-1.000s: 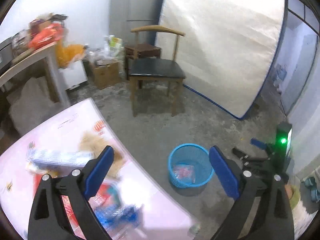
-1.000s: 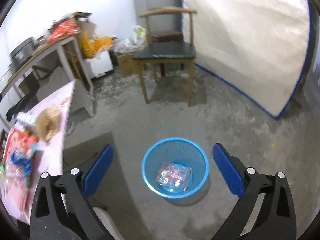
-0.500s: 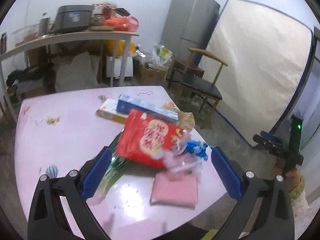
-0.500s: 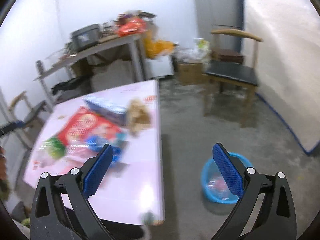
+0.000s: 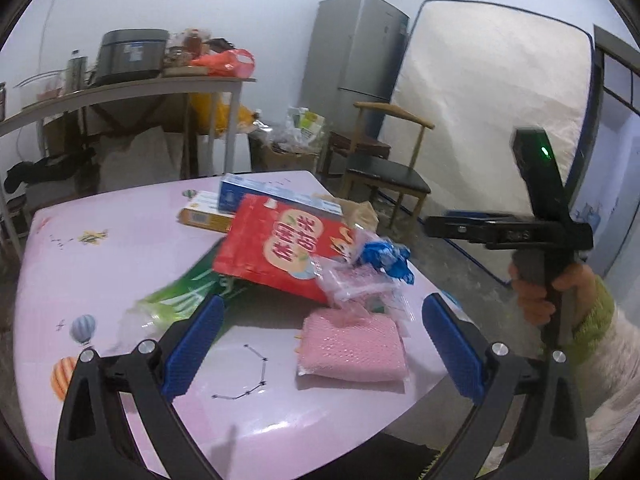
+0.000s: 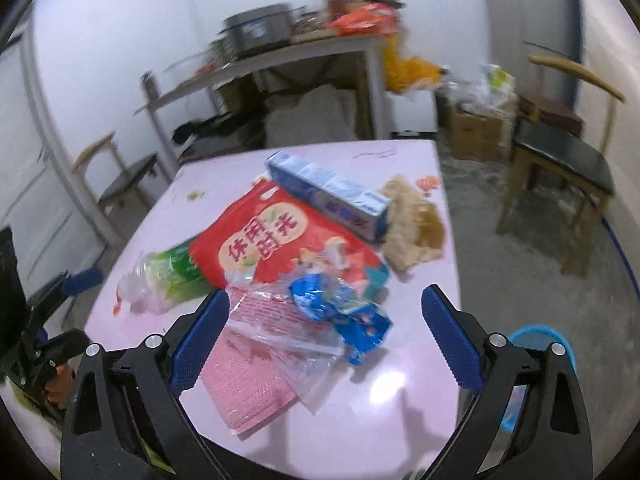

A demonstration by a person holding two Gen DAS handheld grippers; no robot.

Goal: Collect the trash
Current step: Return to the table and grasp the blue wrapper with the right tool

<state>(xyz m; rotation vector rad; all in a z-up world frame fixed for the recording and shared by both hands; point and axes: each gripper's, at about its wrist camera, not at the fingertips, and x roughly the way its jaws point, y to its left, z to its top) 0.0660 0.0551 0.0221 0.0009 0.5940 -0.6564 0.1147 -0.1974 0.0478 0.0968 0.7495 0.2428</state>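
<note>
A pile of trash lies on the pink table (image 5: pixel 100 264): a red snack bag (image 5: pixel 280 248) (image 6: pixel 276 240), a blue crumpled wrapper (image 5: pixel 384 258) (image 6: pixel 340 308), a pink mesh pack (image 5: pixel 352 344) (image 6: pixel 248 376), a clear plastic wrapper (image 6: pixel 280 320), a green bag (image 5: pixel 180 296) (image 6: pixel 172 276), a blue box (image 5: pixel 272 196) (image 6: pixel 328 196) and a brown paper wad (image 6: pixel 416 228). My left gripper (image 5: pixel 320 344) is open and empty above the pink pack. My right gripper (image 6: pixel 324 336) is open and empty above the blue wrapper. The blue trash basket (image 6: pixel 540 344) stands on the floor at the right.
A wooden chair (image 5: pixel 384 168) (image 6: pixel 560 160) stands beyond the table. A mattress (image 5: pixel 492 100) leans on the wall beside a fridge (image 5: pixel 352 52). A cluttered side table (image 5: pixel 120 88) stands at the back. The right gripper's body (image 5: pixel 540 216) shows in the left wrist view.
Both grippers have swung from the basket on the floor to the table and now hover close over the trash pile. Both stay open and empty.
</note>
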